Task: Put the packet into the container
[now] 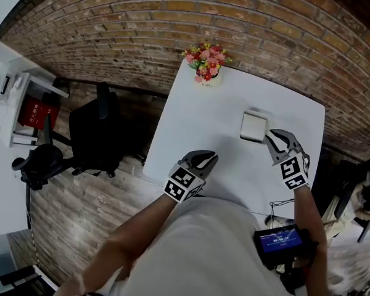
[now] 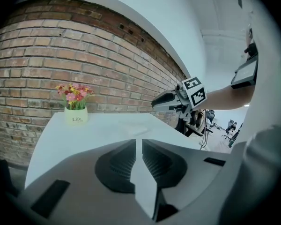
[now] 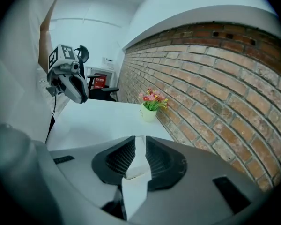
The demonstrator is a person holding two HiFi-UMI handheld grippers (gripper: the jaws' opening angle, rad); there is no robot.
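As right gripper (image 1: 276, 134) grips it, packet (image 1: 253, 126) lies lengthwise toward wall (image 1: 234, 23).

Pink-and-red flowers (image 1: 206, 59) are sitting on a white surface (image 1: 197, 122), red-brown bricks (image 1: 172, 17) behind the flowers; black-and-white markers are patterning the grey left claw (image 1: 208, 158) and right claw (image 1: 273, 137).

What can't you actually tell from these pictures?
- Head view: white square thing too small to tell packet from container.
- Right gripper view: fingers hide most of the white piece between them; grip unclear.
- Head view: person's torso covers the near edge of the table.
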